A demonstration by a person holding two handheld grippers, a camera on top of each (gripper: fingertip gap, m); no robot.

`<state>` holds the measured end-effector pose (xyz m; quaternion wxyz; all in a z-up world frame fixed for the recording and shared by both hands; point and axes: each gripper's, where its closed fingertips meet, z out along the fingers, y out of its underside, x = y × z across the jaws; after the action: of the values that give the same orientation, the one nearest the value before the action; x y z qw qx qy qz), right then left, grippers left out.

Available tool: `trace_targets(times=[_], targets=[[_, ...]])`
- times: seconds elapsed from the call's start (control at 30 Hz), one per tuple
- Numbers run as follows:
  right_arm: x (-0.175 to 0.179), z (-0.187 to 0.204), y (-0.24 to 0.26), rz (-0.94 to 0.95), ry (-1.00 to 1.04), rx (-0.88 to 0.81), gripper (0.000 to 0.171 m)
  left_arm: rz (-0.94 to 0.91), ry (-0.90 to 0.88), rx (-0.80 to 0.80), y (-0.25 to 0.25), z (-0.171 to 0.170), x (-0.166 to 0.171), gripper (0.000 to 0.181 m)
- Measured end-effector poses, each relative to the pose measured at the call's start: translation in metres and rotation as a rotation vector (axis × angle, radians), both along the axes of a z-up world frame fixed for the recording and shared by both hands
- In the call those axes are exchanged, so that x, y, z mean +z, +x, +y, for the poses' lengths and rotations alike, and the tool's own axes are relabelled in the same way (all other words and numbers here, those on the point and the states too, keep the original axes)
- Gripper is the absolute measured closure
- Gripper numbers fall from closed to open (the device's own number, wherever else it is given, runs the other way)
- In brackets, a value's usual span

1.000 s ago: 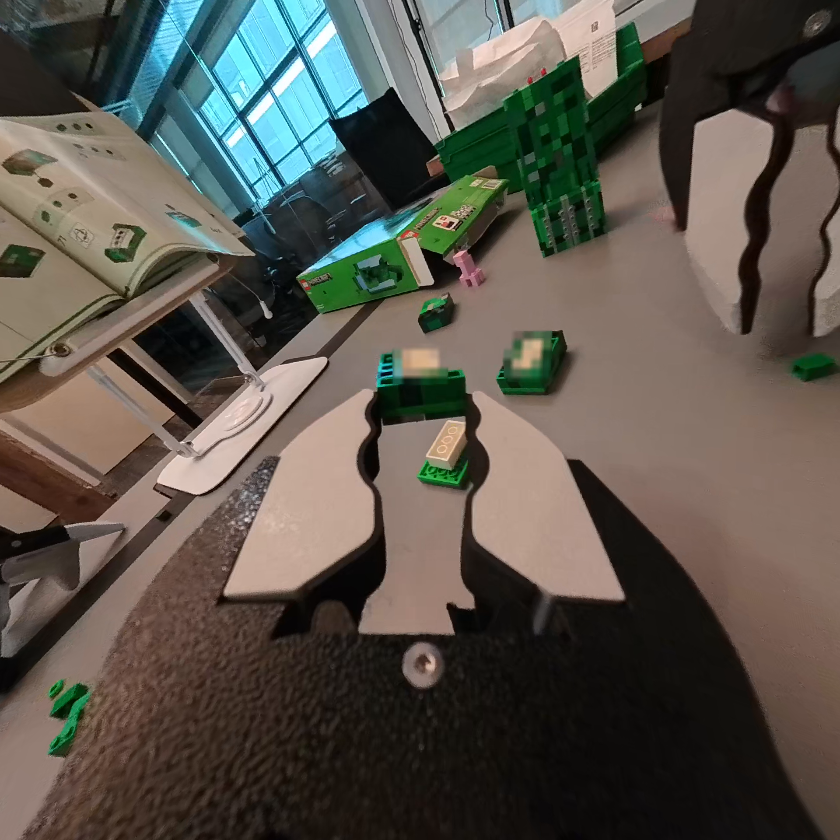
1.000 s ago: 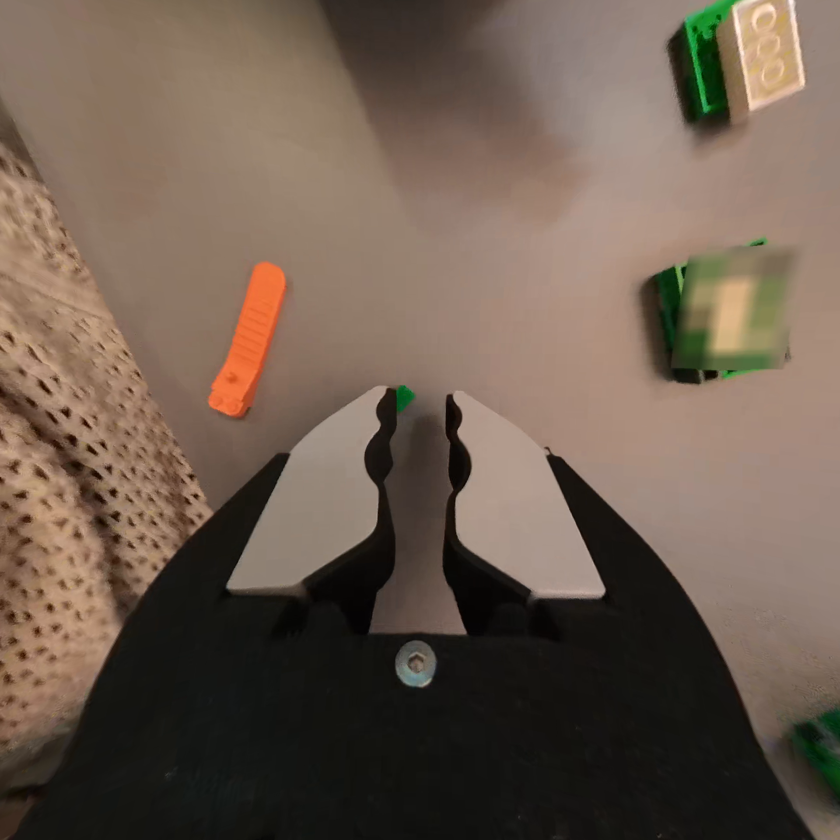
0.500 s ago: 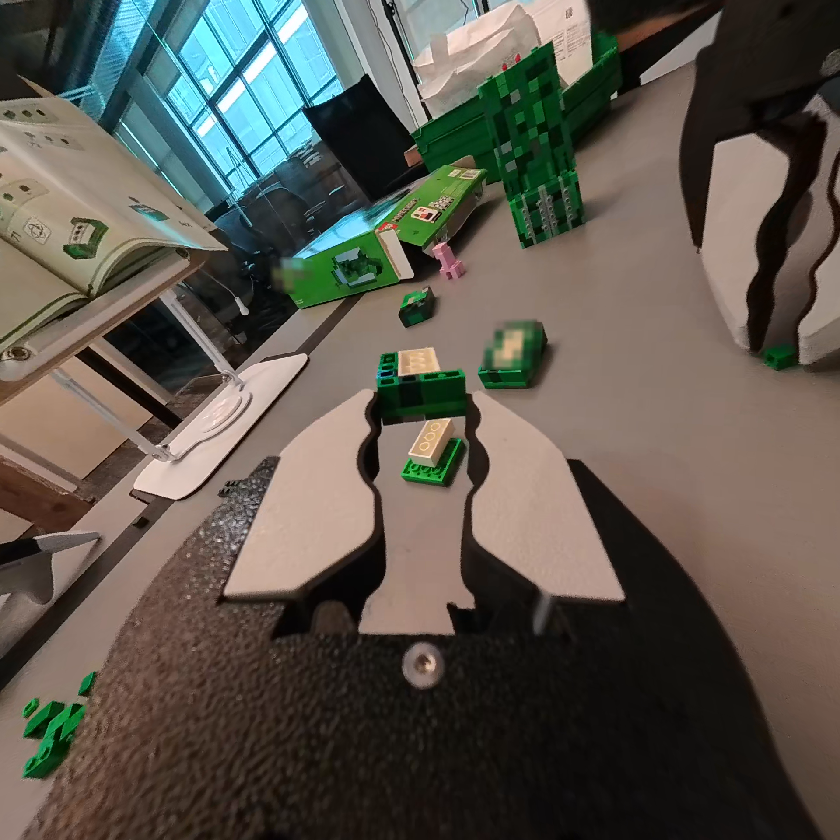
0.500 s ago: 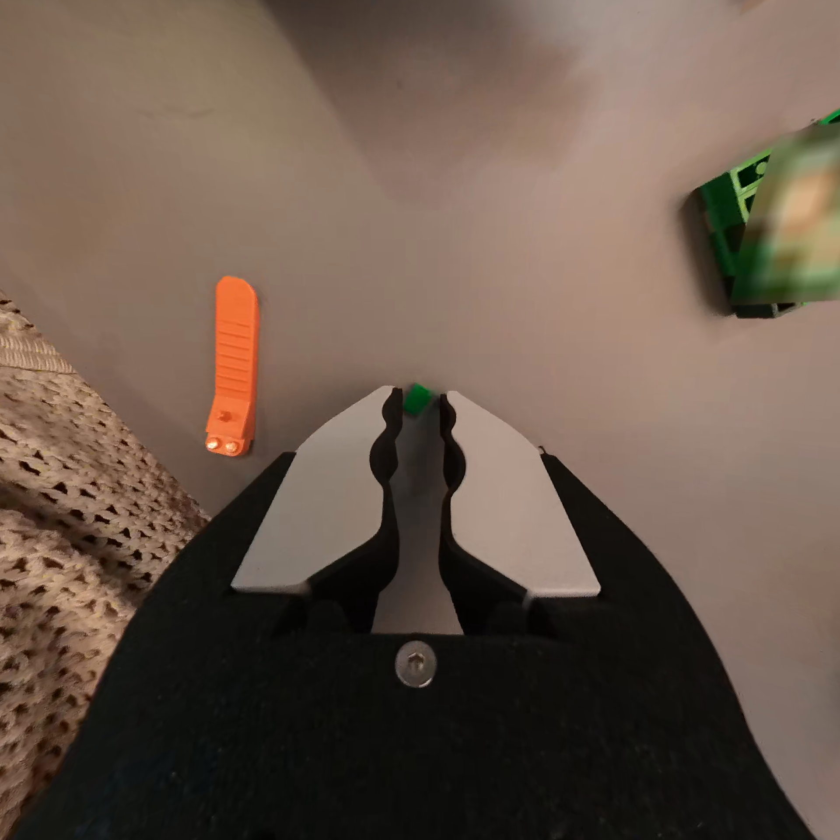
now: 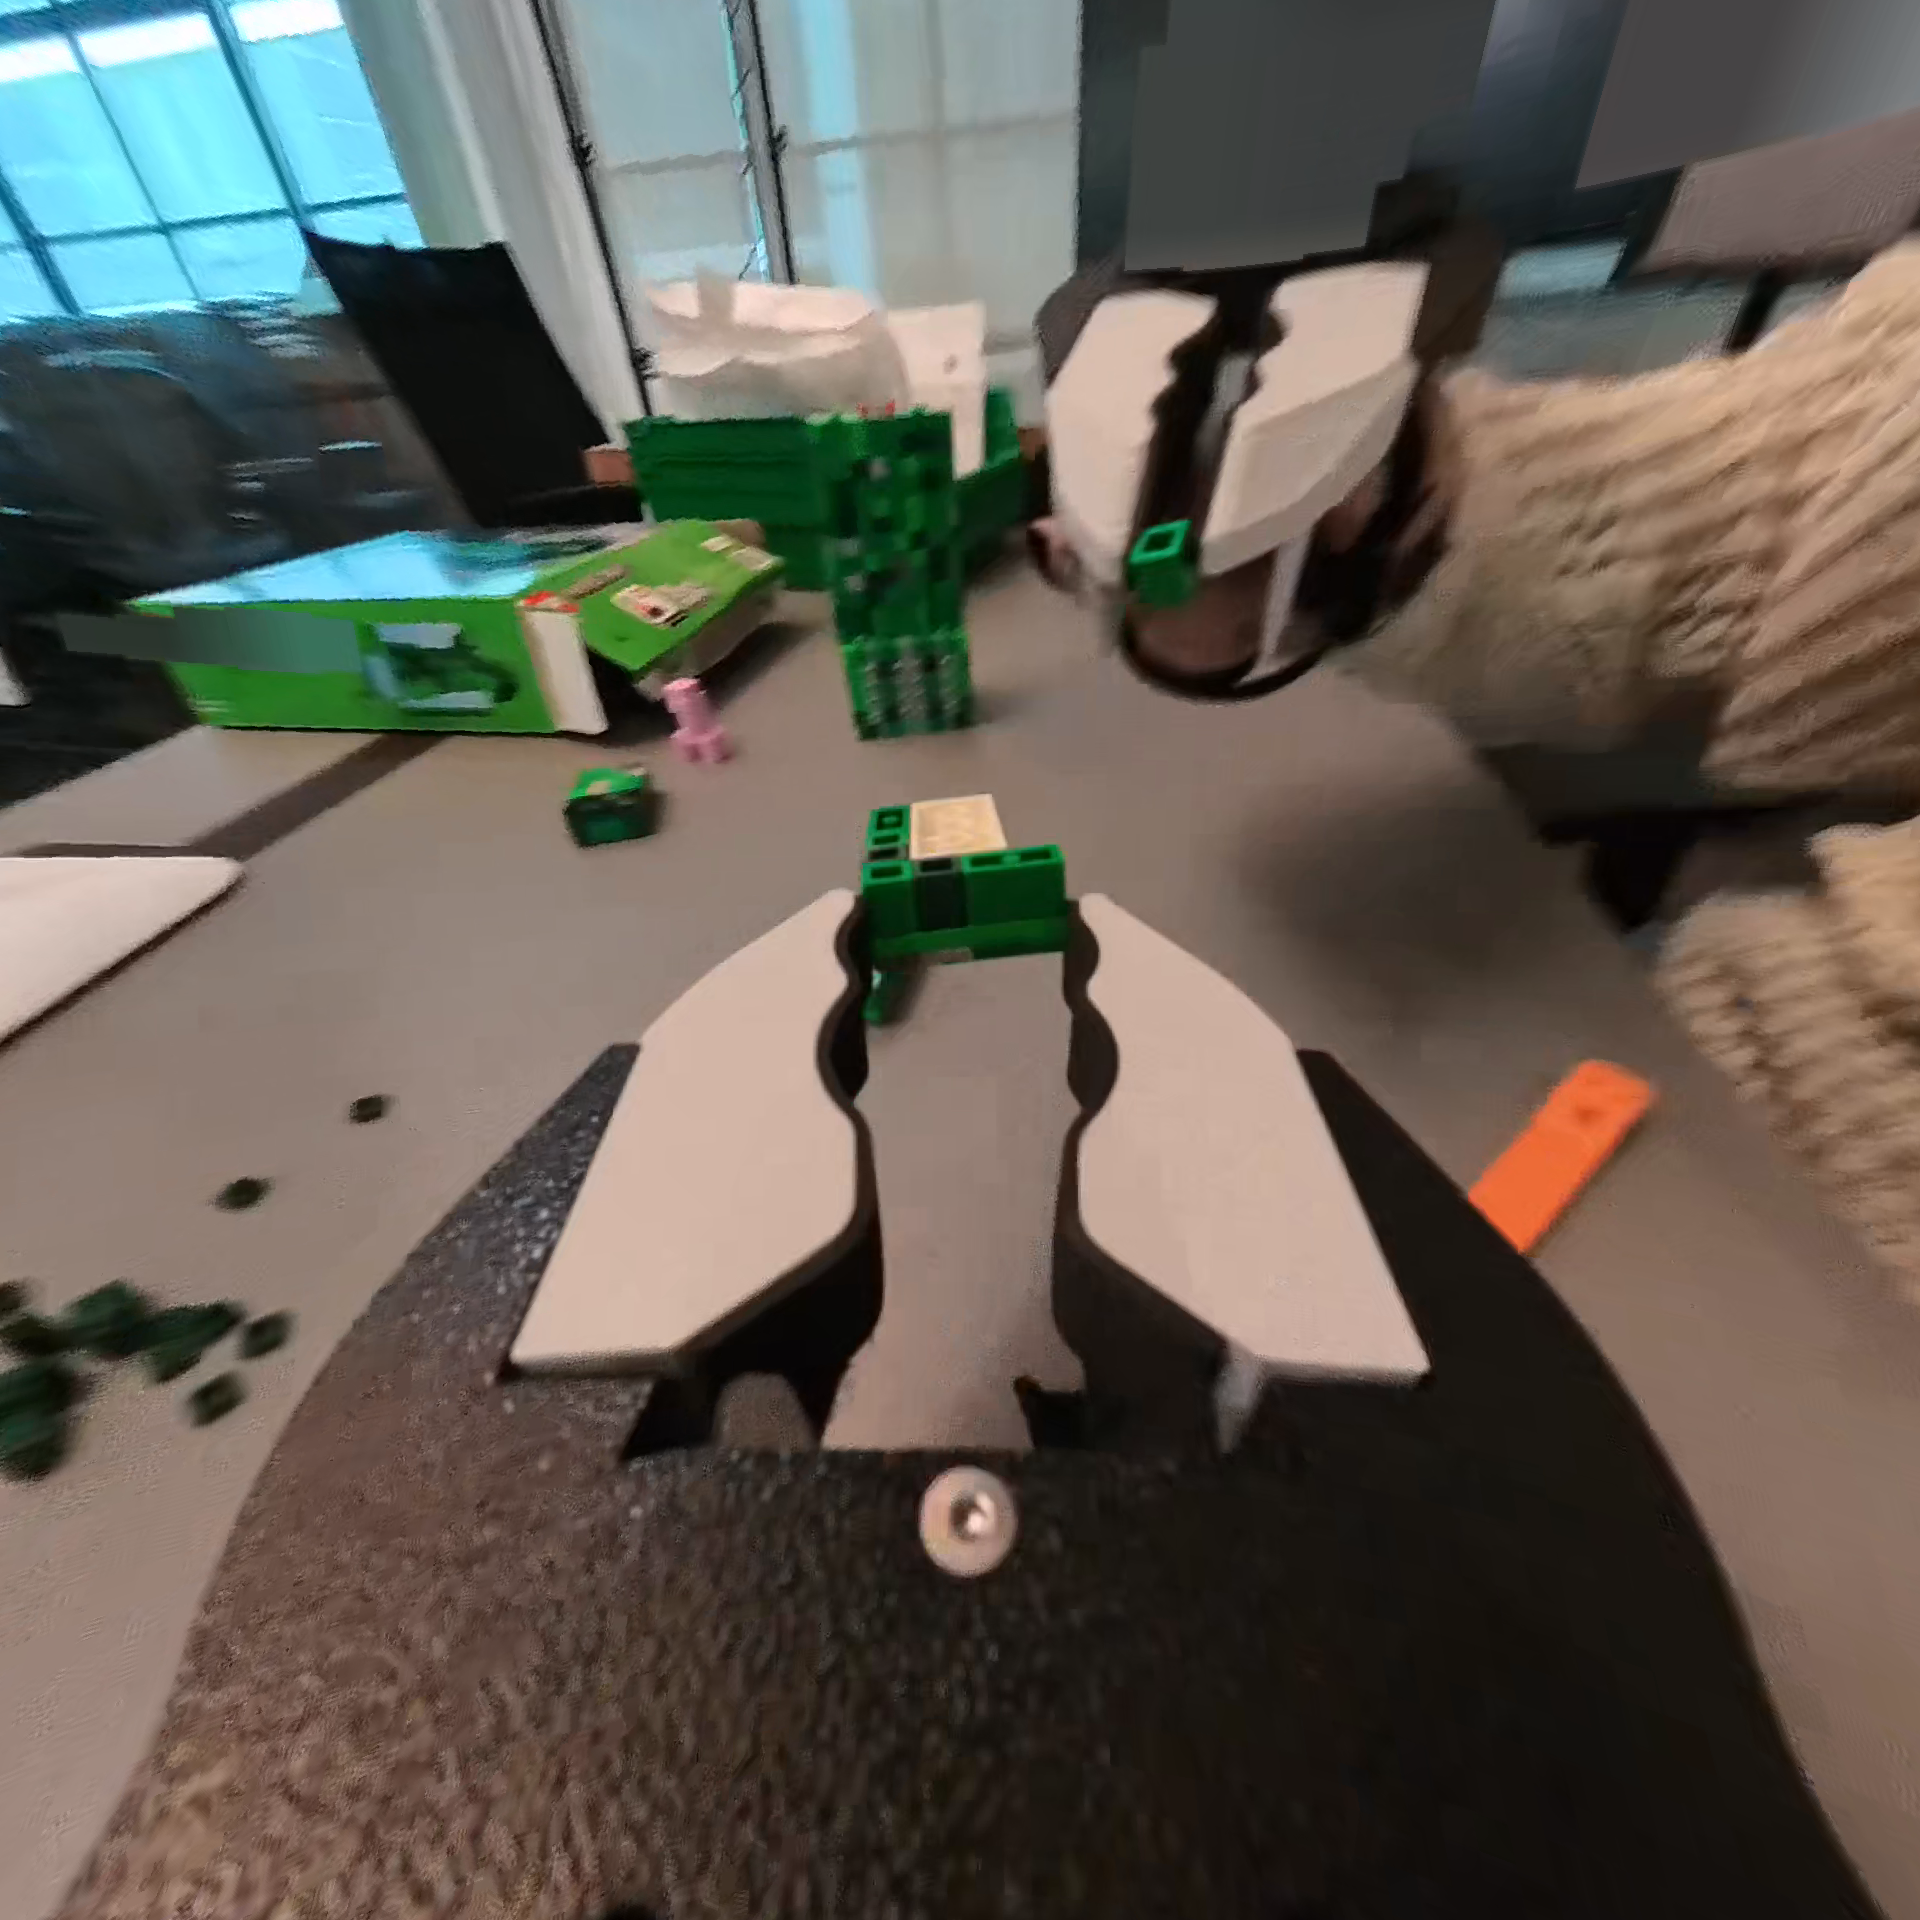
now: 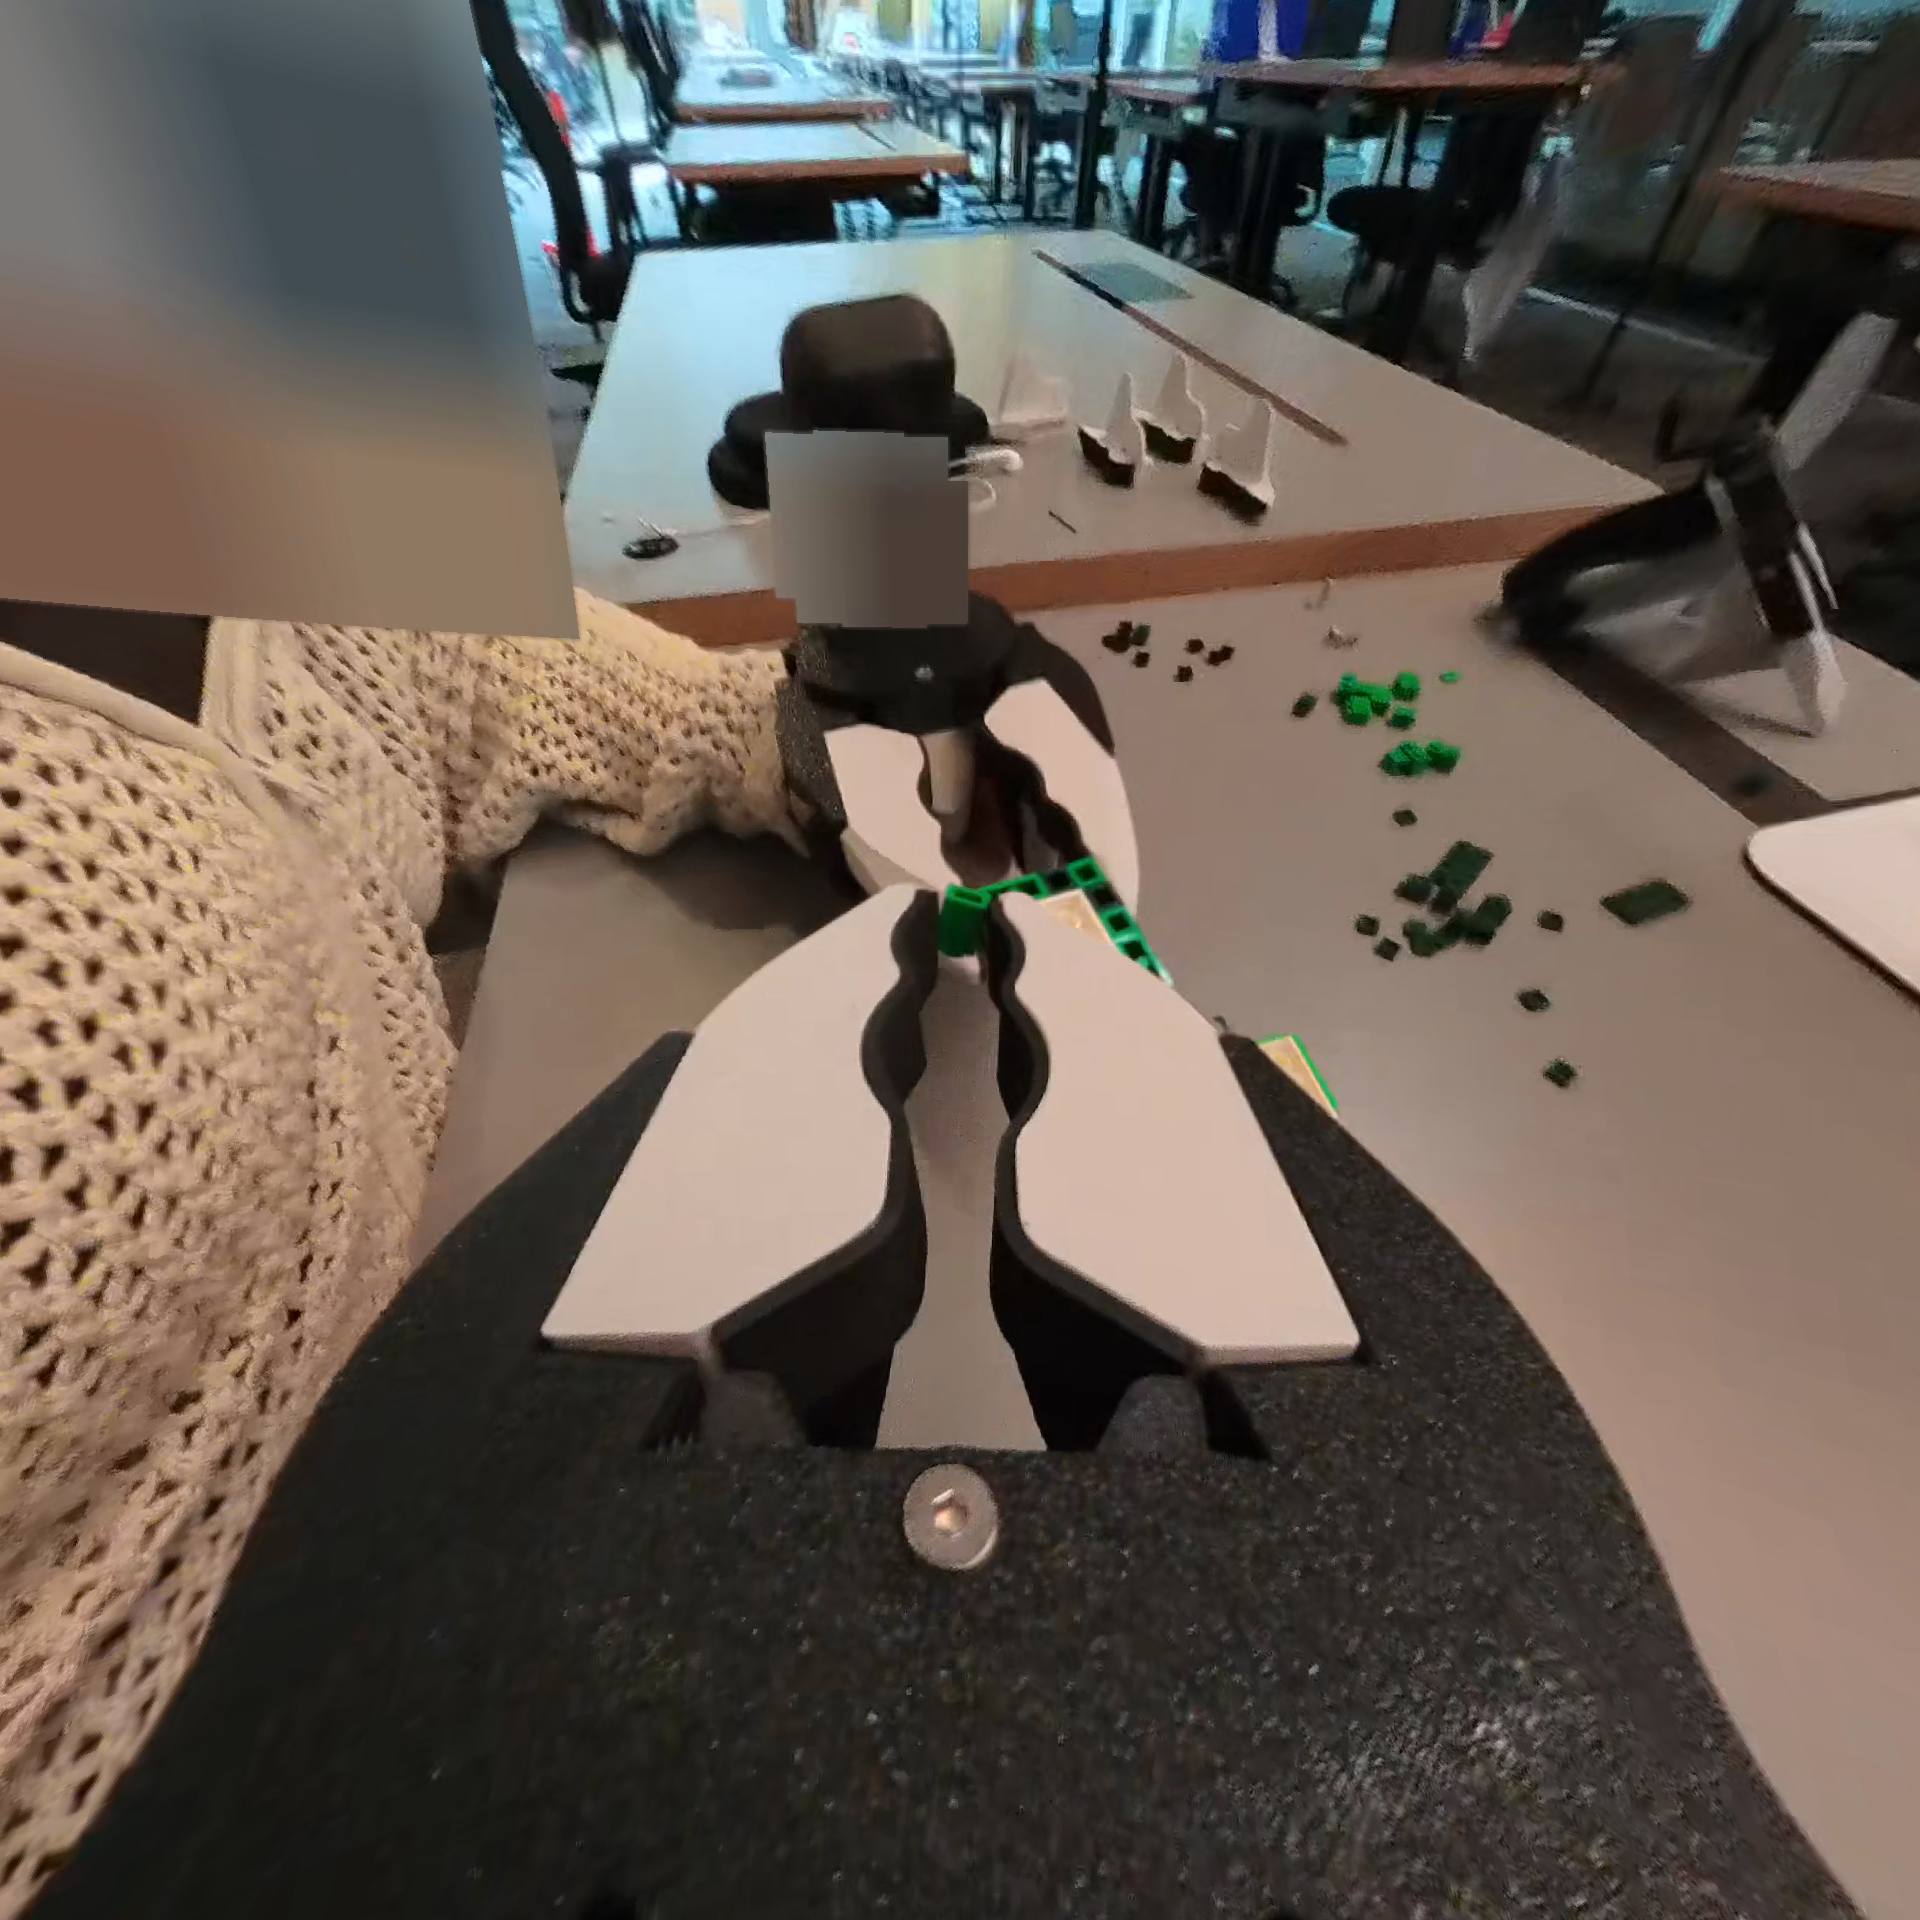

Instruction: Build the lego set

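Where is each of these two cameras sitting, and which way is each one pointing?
Left wrist view: sits on the left gripper, facing across the grey table; its fingers clamp a green lego assembly.
Right wrist view: sits on the right gripper, facing the person's knit sleeve; its fingers pinch a small green brick.
Shared: each shows the other gripper, the assembly and the brick.

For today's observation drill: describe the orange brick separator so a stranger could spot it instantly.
Start at the grey table. Beside the cream knitted sleeve, right of the left tool, lies the orange brick separator: flat, long, and the only orange thing among green pieces.
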<state>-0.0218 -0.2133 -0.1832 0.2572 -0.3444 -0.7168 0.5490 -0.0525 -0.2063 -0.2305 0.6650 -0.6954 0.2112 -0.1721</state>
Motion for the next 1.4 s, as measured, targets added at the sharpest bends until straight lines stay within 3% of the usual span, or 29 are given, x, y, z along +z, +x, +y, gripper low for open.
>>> trace_targets(times=[0.23,0.37,0.57,0.97,1.4], targets=[[0.011,-0.013,-0.015,-0.064,0.11,0.144,0.163,-0.369,0.072,-0.045,0.005,-0.004,0.028,0.147],[0.016,-0.015,-0.03,-0.118,0.188,0.185,0.163,-0.484,0.168,-0.057,0.002,-0.01,0.043,0.147],[0.019,-0.026,-0.041,-0.172,0.297,0.247,0.163,-0.512,0.206,-0.041,-0.004,-0.013,0.048,0.147],[0.009,-0.024,-0.045,-0.19,0.408,0.186,0.162,-0.532,0.186,-0.044,-0.008,-0.012,0.047,0.147],[0.003,-0.02,-0.043,-0.15,0.479,0.165,0.143,-0.531,0.138,-0.052,-0.006,-0.008,0.041,0.147]])
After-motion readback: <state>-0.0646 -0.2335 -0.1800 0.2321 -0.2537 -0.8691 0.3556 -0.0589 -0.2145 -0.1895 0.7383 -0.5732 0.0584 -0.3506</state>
